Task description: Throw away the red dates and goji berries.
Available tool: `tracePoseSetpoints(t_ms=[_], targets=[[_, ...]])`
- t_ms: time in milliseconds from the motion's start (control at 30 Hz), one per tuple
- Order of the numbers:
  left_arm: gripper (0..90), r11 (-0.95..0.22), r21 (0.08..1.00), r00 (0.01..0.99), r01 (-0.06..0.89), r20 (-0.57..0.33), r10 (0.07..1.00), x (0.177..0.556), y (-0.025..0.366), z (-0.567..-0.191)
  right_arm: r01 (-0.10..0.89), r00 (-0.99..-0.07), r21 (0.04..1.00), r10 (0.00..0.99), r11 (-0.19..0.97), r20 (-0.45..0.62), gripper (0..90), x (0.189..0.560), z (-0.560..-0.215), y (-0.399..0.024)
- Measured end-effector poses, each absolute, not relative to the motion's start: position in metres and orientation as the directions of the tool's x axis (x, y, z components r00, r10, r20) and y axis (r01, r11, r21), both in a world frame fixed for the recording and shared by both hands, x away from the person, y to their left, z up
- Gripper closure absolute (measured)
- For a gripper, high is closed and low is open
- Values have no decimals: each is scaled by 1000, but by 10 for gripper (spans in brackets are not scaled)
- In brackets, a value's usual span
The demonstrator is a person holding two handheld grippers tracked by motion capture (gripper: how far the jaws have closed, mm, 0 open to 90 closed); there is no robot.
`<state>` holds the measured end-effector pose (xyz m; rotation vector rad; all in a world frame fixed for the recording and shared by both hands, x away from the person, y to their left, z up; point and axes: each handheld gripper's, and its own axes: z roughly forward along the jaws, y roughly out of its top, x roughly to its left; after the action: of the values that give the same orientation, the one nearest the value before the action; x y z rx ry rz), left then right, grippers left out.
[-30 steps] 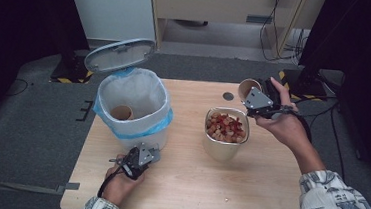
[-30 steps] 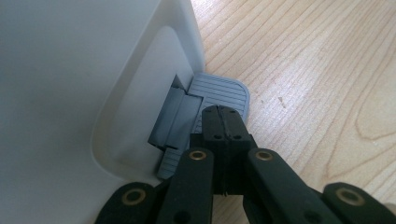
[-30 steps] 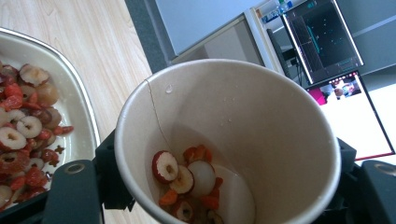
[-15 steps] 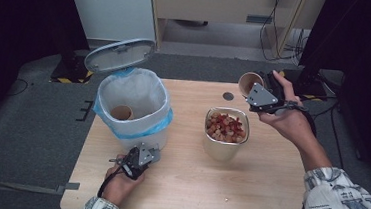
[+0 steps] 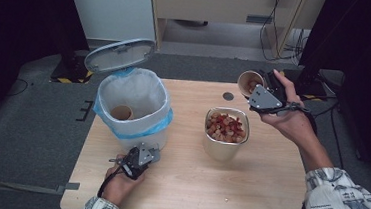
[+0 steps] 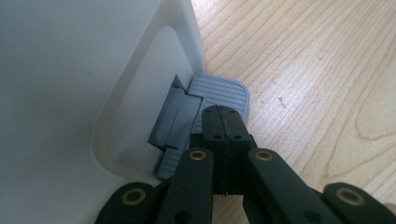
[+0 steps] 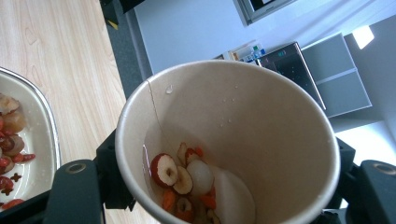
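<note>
- Two hand-held grippers work: the left hand-held gripper (image 6: 223, 122), jaws pressed together, presses the bin's pedal (image 6: 219, 93).
- Right hand-held gripper (image 5: 261, 90) pinches a tilted paper cup (image 7: 229, 140) of fruit scraps near the steel bowl (image 5: 224, 150).

You hold a tan paper cup (image 7: 243, 140) with red and white fruit slices (image 7: 187, 182) inside. Left of it, the silver bowl (image 5: 224, 150) carries red and pale pieces. Further left, the white bin (image 5: 133, 105) has a blue liner, grey lid (image 5: 120, 55) and ribbed grey pedal (image 6: 219, 93). Your sleeve (image 5: 341, 204) is white with dark print.
</note>
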<state>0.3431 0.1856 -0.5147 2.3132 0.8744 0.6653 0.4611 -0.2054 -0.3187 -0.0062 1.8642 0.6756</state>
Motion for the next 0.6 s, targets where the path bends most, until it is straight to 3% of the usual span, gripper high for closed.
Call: tracePoseSetpoints(t_ms=[267,600], targets=[[900,-622,659,663,423,243,708,343,186,-515,-322,-386,427,295,845,-874,274,463,-313,-204],[900,-621,659,662,425,241,710,343,186,-515,-332,-331,308,195,892,-923,274,460,-311,-202]])
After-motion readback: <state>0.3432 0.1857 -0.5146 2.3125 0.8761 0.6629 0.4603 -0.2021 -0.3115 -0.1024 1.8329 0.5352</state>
